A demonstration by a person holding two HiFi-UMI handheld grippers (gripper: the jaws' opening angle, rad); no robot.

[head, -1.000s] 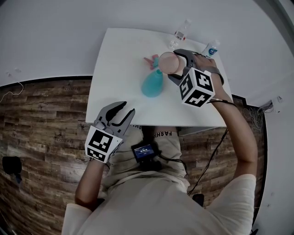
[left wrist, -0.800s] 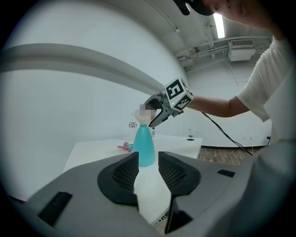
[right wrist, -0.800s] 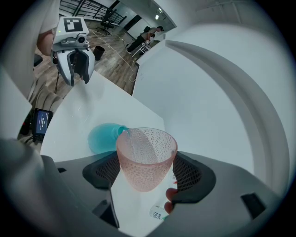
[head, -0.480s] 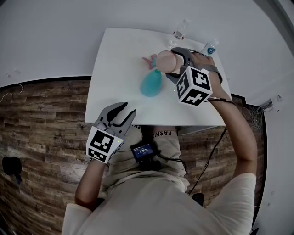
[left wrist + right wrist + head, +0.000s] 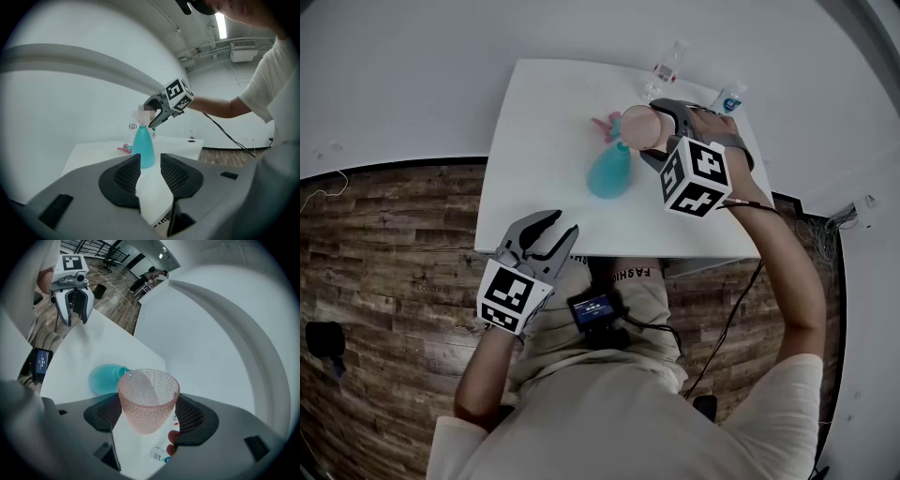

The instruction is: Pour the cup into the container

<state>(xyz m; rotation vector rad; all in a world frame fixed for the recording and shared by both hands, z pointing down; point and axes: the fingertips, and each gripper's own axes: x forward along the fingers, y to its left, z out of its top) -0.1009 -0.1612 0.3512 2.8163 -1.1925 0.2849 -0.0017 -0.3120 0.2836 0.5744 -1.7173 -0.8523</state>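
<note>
White table (image 5: 542,122); right gripper (image 5: 649,132) fingers around pink cup (image 5: 149,397), container (image 5: 609,174) mouth hidden beneath; left gripper (image 5: 559,225) fingers apart, empty.

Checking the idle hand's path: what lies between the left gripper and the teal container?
Nothing but bare white table separates the left gripper from the teal container; the head view shows it.

One white table (image 5: 544,112) fills the upper middle of the head view. On it are one teal container (image 5: 610,172), one small pink item (image 5: 605,125) and two clear plastic bottles: a far bottle (image 5: 670,62) at the top and a right bottle (image 5: 730,97) toward the upper right. There is one pink cup (image 5: 639,122). Two grippers show: the left gripper (image 5: 555,225) at lower left and the right gripper (image 5: 649,133) at upper right. One small screen device (image 5: 592,307) sits at centre.
</note>
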